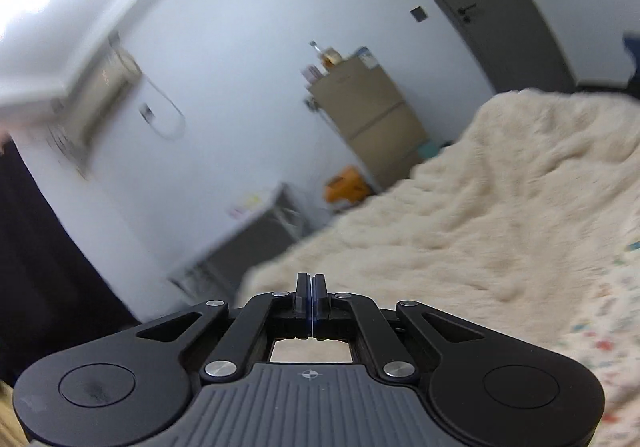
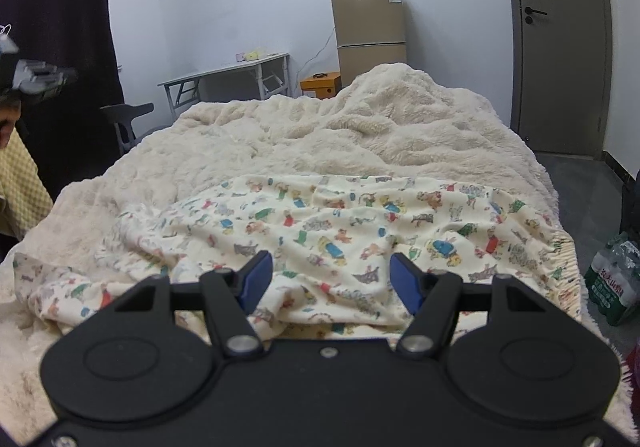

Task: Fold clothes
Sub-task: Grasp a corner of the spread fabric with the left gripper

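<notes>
A cream garment (image 2: 320,231) printed with small coloured cartoon animals lies rumpled on the fluffy cream blanket (image 2: 304,135), nearest the front edge of the bed. My right gripper (image 2: 331,279) hovers just above its near part, jaws wide open with nothing between the blue pads (image 2: 256,279). In the tilted, blurred left wrist view my left gripper (image 1: 311,287) is shut with its fingers pressed together and nothing held, raised over the blanket (image 1: 460,215); a strip of the printed garment (image 1: 608,327) shows at the right edge. The left gripper (image 2: 36,81) also appears far left in the right wrist view.
A gold fridge (image 2: 368,31) with jars on top stands at the far wall, an orange box (image 2: 320,85) beside it and a grey folding table (image 2: 228,77) to the left. A dark curtain (image 2: 60,27) hangs left, a grey door (image 2: 556,39) right. Water bottles (image 2: 612,279) sit on the floor.
</notes>
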Available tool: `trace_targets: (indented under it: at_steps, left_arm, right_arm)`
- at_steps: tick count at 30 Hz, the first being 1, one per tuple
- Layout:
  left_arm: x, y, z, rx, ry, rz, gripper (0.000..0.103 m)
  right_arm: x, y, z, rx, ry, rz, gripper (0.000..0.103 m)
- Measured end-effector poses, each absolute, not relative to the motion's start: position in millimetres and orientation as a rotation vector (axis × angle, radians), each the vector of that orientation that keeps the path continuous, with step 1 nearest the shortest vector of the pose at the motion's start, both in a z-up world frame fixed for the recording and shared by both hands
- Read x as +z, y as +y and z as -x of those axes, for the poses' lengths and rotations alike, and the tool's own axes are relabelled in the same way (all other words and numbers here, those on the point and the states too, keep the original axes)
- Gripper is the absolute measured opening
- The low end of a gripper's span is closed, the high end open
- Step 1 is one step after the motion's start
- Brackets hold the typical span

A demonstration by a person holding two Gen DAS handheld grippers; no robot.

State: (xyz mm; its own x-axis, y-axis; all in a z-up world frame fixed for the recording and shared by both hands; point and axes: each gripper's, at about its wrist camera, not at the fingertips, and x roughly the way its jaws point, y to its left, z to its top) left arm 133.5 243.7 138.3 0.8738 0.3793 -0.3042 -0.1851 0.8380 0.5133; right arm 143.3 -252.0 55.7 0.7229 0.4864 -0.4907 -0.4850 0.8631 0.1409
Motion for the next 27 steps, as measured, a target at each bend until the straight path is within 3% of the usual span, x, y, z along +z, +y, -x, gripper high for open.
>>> trace_targets:
  at_steps: [1,2,5,7,10,20,27]
  left_arm:
    - [133.2,253.6,-133.2,0.267,0.444,-0.426,0.022]
    - [125.3,266.1,-134.1,0.228,0.477,-0.351,0.026]
    - [95.1,298.3,-139.6,0.181,0.575,-0.182,0.031]
    - [57.7,334.1,-145.3,0.158,0.666,0.004,0.043]
    - [-3.4,387.3,-139.8,0.15,0.73,0.337,0.049]
    - [-133.2,434.5,-81.8,0.11,0.625,1.061,0.051]
    - [-129.3,416.5,-88.8,0.121,0.653,1.021,0.05]
  right_arm:
    - [56.2,-253.3,-143.6,0.535,0.543,-0.006,0.063]
    - [57.0,-255.2,-144.0,0.532,0.543,-0.01,0.063]
    - [58.1,-258.3,-145.0,0.529,0.539,-0.014,0.063]
    - [58.0,-259.4,-145.3,0.526,0.54,-0.017,0.063]
    - [56.9,-260.1,-146.2,0.522,0.543,-0.017,0.063]
    - [54.5,-263.5,-148.1,0.504,0.549,-0.026,0.063]
    - [56.1,-266.9,-146.9,0.493,0.54,-0.03,0.063]
